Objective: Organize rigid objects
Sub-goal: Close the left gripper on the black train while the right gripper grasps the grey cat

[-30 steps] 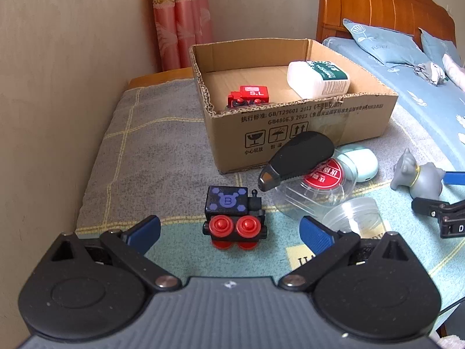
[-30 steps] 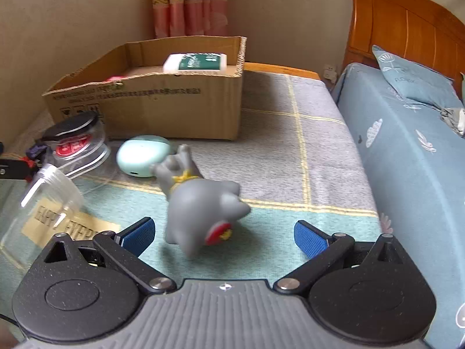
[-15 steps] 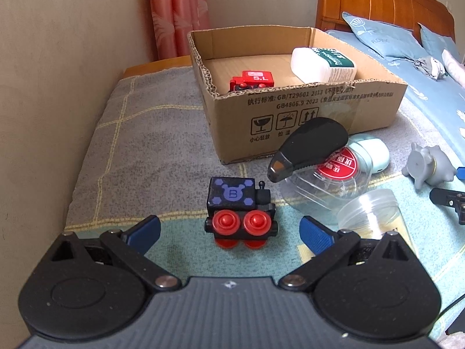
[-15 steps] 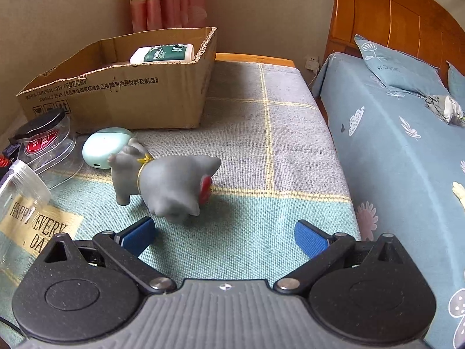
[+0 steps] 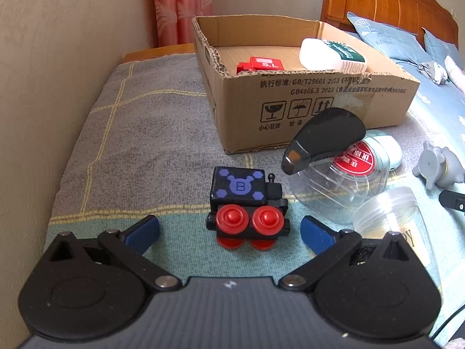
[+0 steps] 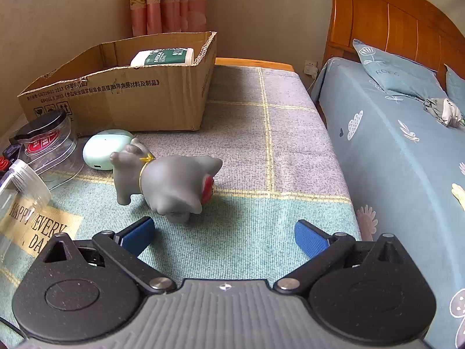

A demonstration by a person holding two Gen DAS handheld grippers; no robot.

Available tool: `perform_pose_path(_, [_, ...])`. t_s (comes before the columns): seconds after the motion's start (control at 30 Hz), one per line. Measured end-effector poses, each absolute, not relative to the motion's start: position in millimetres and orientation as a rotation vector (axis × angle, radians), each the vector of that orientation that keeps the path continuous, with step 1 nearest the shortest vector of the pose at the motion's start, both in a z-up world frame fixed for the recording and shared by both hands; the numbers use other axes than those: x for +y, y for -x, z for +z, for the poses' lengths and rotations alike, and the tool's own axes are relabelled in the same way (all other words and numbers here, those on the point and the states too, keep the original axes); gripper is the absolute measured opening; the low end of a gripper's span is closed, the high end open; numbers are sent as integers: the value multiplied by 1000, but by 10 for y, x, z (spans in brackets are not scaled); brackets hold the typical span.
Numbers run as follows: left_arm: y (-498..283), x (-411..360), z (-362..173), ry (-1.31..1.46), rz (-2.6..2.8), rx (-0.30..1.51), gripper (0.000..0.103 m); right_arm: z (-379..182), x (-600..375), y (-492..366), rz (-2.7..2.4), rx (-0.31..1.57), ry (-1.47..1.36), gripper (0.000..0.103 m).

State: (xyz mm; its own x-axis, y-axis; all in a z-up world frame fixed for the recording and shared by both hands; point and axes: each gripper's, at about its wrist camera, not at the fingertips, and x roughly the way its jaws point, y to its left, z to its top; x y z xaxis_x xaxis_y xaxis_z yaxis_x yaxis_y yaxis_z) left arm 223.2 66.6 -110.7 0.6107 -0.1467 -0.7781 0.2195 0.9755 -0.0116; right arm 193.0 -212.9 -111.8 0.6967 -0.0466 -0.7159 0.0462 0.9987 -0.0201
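1. Fingers of my left gripper stand spread wide, with the black toy train on the blanket between their blue pads, touching neither.
2. My right gripper is spread just as wide and holds nothing; the grey toy animal lies just ahead of it.
3. I see the cardboard box beyond, holding a red toy and a white bottle.

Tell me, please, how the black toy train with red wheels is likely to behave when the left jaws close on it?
The black toy train looks like rigid plastic, so it probably won't flex. It seems small and light. Its round red wheels rest on the cloth, so a push might roll it; gripping the flat sides looks safest.
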Motion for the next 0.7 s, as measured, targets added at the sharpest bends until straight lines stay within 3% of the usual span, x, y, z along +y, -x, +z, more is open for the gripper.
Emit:
perform_pose_path(0.37, [-2250,638,-1103,-89,-207,862,100,-1122,-2099,-1896,-40,790,6,103])
perform_pose_path(0.43, [-2238,624,-1085,-98,-207,851,94,-1120,-2096,-1895,-39,789,6,103])
perform_pose_path(0.5, [-2224,614,-1056,-101,-218,838,78,-1120,-2094,-1893,-37,789,7,103])
perform_pose_path(0.7, [-2212,580,-1036,-100,-259,831,56,-1113,-2067,-1900,-27,793,11,103])
